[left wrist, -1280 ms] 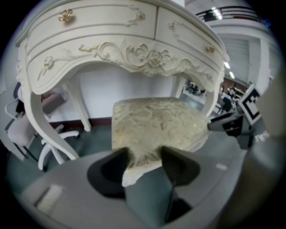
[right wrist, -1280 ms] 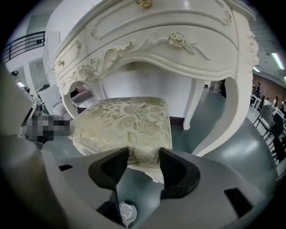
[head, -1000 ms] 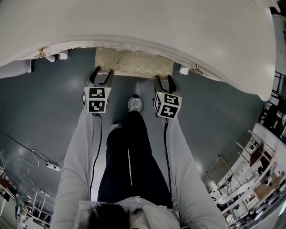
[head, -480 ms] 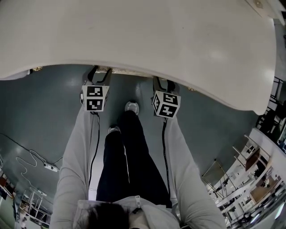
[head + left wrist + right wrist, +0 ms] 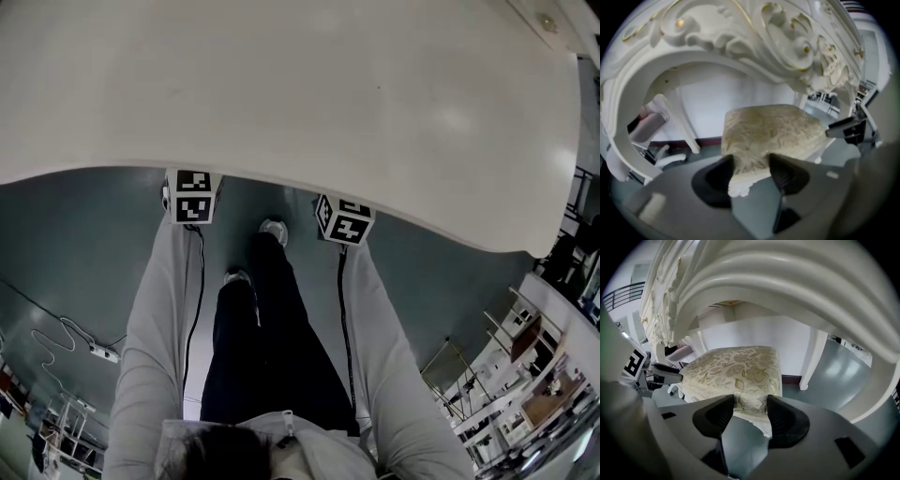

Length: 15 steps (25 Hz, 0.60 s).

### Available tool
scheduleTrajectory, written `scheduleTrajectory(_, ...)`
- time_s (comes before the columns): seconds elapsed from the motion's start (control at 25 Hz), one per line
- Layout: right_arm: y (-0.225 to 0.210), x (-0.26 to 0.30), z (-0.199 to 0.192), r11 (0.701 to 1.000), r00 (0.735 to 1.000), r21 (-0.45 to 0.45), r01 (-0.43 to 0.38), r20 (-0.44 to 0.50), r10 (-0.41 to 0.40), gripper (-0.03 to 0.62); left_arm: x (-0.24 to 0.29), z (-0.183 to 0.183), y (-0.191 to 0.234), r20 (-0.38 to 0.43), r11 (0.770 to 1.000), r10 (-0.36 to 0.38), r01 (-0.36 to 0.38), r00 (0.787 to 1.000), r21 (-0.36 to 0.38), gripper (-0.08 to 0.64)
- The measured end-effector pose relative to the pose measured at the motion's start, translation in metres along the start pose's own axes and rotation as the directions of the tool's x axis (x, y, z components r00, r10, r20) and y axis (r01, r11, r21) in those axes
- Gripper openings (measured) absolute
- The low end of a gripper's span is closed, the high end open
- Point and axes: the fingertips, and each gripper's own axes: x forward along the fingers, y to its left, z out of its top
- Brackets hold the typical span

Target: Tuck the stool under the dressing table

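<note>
Gripping the stool (image 5: 768,131) by its near edge, my left claw (image 5: 749,169) is closed narrow on the padded rim at one front corner, low in the centre of its view. My right claw (image 5: 749,408) pinches the rim at the other corner the same way. The seat sits mid-frame in both claw views, under the carved arch of the table (image 5: 281,84). In the head view that white top fills the upper half of the frame and hides the stool entirely. Only my marker cubes (image 5: 193,195) poke out below its edge, so I judge the stool nearly home.

The cushion looks soft, brocade over padding with a pale trim. My jaws are probably biting fabric, which could slip or crease if I shoved hard. The frame beneath looks rigid and not light. I'd push level and slow, both claws together, so it slides straight and misses the leg (image 5: 813,357) right of centre in the right claw view.

The floor (image 5: 84,244) is smooth, grey and glossy, which should let the feet glide. A cable (image 5: 66,342) trails at lower left, and racks (image 5: 506,394) crowd the lower right corner.
</note>
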Motion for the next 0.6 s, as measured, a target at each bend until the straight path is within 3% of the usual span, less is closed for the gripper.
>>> scheduleTrajectory(0.16, -0.001, -0.002, 0.002, 1.0, 1.0, 0.014, 0.003, -0.011, -0.002, 0.23, -0.002, 0.0, 0.001, -0.005, 1.0, 0.007, -0.007, 1.0, 0.006, 0.249)
scheduleTrajectory(0.28, -0.002, -0.006, 0.002, 1.0, 1.0, 0.019, 0.011, -0.015, -0.011, 0.223, -0.007, 0.006, -0.004, 0.013, 0.999, -0.003, 0.002, 1.0, 0.054, 0.228)
scheduleTrajectory(0.52, 0.009, -0.026, 0.012, 1.0, 1.0, -0.007, -0.023, -0.001, 0.023, 0.014, -0.026, 0.016, -0.007, 0.042, 0.998, 0.017, -0.019, 0.999, 0.062, 0.125)
scheduleTrajectory(0.6, 0.017, -0.035, 0.014, 0.999, 0.999, -0.01, -0.043, 0.003, 0.043, 0.002, -0.035, 0.017, -0.007, 0.047, 0.997, 0.032, -0.035, 0.998, 0.067, 0.06)
